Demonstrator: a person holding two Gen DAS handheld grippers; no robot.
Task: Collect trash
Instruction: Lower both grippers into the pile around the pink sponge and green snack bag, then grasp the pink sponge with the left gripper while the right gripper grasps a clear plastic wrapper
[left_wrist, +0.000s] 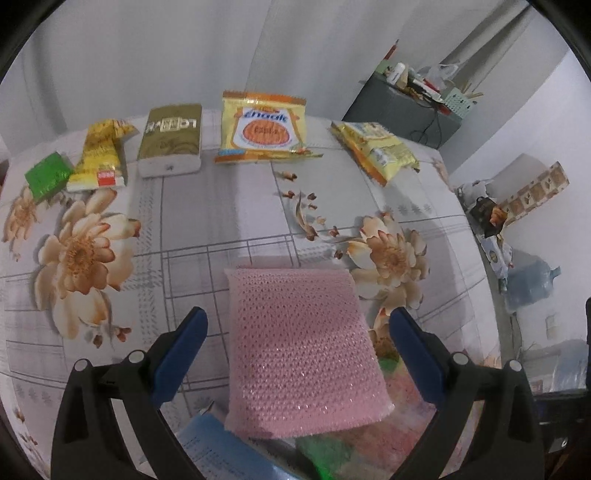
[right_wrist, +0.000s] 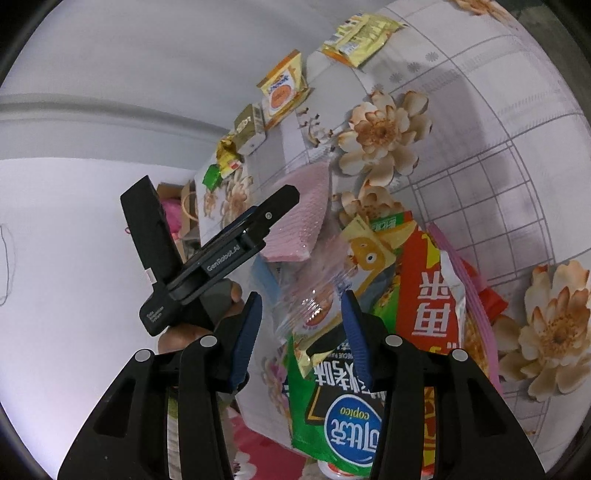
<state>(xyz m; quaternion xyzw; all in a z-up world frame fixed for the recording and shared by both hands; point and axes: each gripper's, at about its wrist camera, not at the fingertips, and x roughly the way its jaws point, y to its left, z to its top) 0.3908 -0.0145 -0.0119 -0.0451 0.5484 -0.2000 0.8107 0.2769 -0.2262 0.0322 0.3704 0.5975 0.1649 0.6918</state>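
Between spread left tongs (left_wrist: 298, 354), pink sponge (left_wrist: 303, 350) lengthwise along them, right tongs (right_wrist: 303, 332) parted over wrappers (right_wrist: 369, 369).

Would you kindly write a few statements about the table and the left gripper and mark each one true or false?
1. The left gripper stands open around the pink sponge. True.
2. The green packet lies at the right end of the far row. False: it is at the left end.
3. The gold tissue pack lies beside the Enaak snack packet. True.
4. The tablecloth is plain white. False: it has flowers and a grid.
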